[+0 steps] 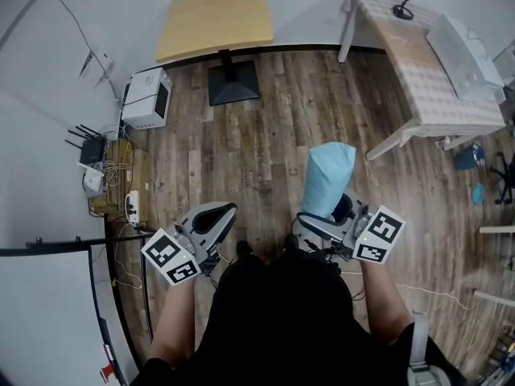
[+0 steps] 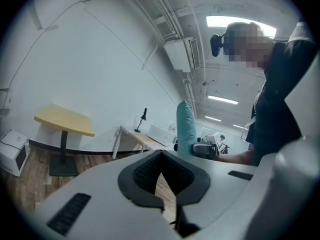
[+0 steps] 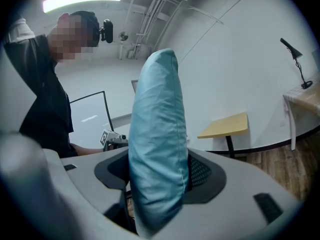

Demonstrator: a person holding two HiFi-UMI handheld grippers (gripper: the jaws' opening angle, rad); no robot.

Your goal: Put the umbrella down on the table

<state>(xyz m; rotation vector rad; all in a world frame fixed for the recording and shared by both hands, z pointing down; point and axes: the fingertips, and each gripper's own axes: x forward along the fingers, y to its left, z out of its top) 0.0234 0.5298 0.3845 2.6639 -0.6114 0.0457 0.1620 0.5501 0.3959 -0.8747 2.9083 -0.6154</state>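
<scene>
**Carry phase: umbrella in the right claw, not yet over a table**

Head view, left to right. Lower left: the left gripper [image 1: 228,210] is held low in front of the person. Its own view shows the left gripper's [image 2: 161,156] pads meeting at the tips with nothing between them, only floorboards visible through the gap behind the tips.

Upper centre-left: a yellow table [image 1: 216,18] stands against the wall, top bare.

Centre-right: the umbrella [image 1: 328,179], folded in a light blue sleeve, stands roughly upright out of the right gripper [image 1: 324,222]. In the right gripper view the right gripper's [image 3: 160,176] jaws are clamped on the umbrella [image 3: 157,129] near its lower end, a pad on each side. It hangs over open wooden floor, well apart from both tables.

Upper right: a white-legged table [image 1: 426,79] with a lamp on its far end.

Our judgement: grasp done, transport in hand, placement not begun. We cannot tell which table is meant. The next move calls for walking to a table, bringing the right claw over bare top, tilting the umbrella flat, lowering until it rests, then parting the jaws.
</scene>
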